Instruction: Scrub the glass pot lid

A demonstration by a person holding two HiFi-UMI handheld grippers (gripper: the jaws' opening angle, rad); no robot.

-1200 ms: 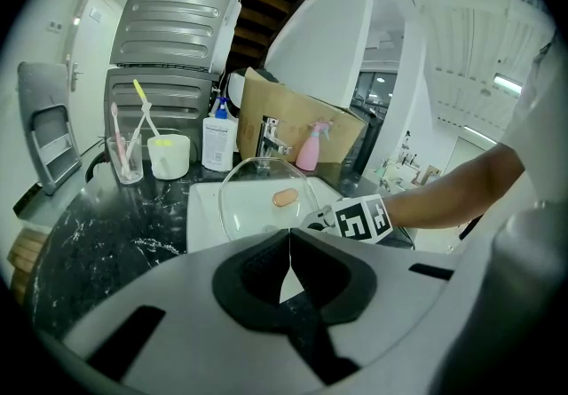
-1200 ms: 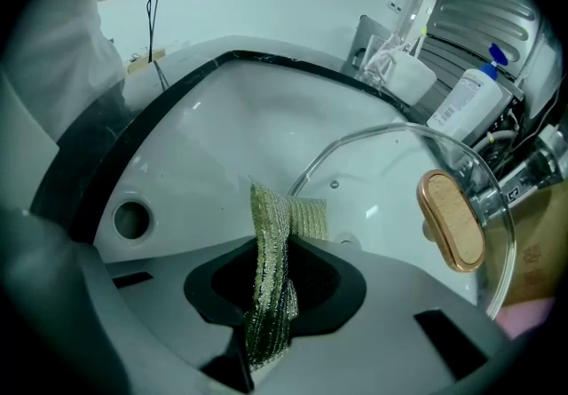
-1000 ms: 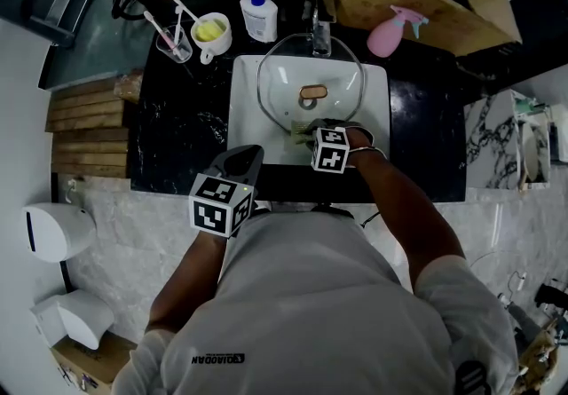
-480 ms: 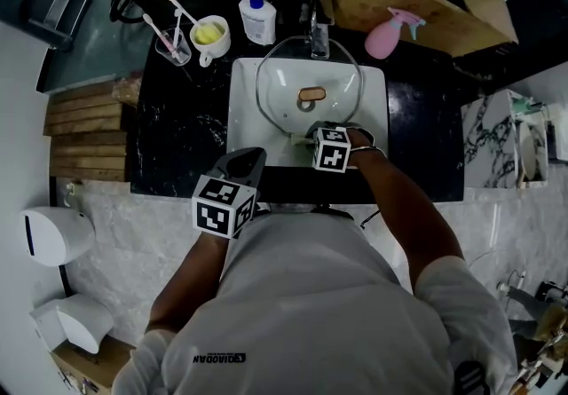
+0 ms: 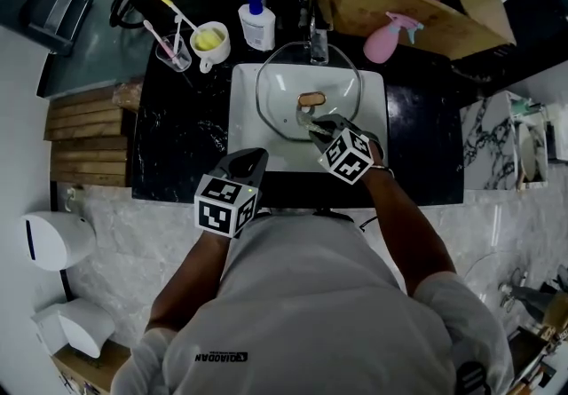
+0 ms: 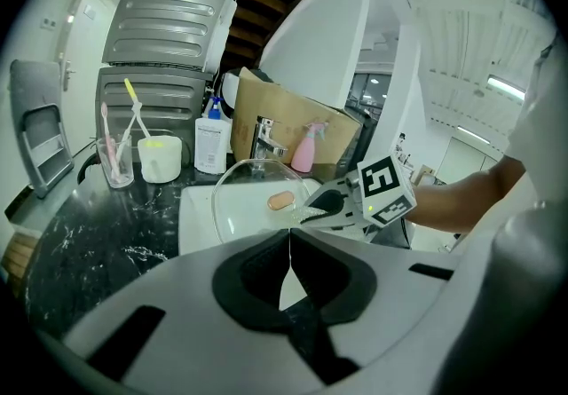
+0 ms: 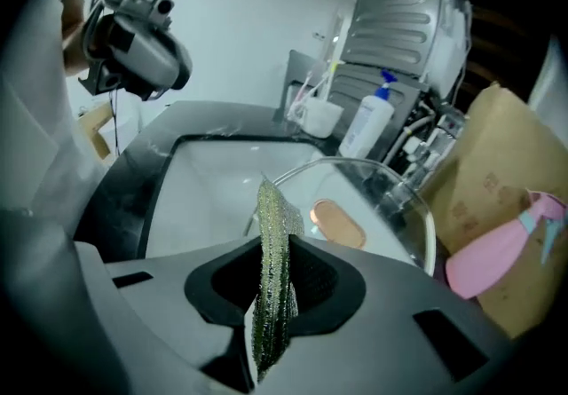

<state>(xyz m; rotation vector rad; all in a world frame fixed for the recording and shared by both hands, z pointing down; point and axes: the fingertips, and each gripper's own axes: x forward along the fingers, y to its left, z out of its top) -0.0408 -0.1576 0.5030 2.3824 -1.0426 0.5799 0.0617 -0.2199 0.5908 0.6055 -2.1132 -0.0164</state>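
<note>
Change: In the half second before this moment the right gripper (image 5: 311, 122) had travelled from the near rim of the glass pot lid (image 5: 284, 87) inward to just short of its tan knob (image 5: 311, 99). Its marker cube had also turned to a new angle.
Meaning for the task: I took that for a scrubbing stroke across the glass, so the scrub looked to be under way rather than finished. The far half of the lid beyond the knob probably had yet to be covered.
Lid: It sat tilted in the white sink basin (image 5: 244, 118), its far edge up by the chrome faucet (image 5: 317, 38), knob side facing the person.
Right tool: Its jaws were clamped on a glittery green scouring pad (image 7: 273, 242). The pad stood on edge between them, with its free end poking out toward the glass.
Contact: From where I stood the pad's tip lay over the lid next to the knob. I could not be sure that it was pressing on the glass.
Right arm: It reached forward over the counter edge, with the wrist bent inward to the basin's middle.
Left tool: The left gripper (image 5: 248, 159) had hardly moved. Its jaws were closed with nothing between them, and it hung over the sink's near edge, clear of the lid and not steadying it.
</note>
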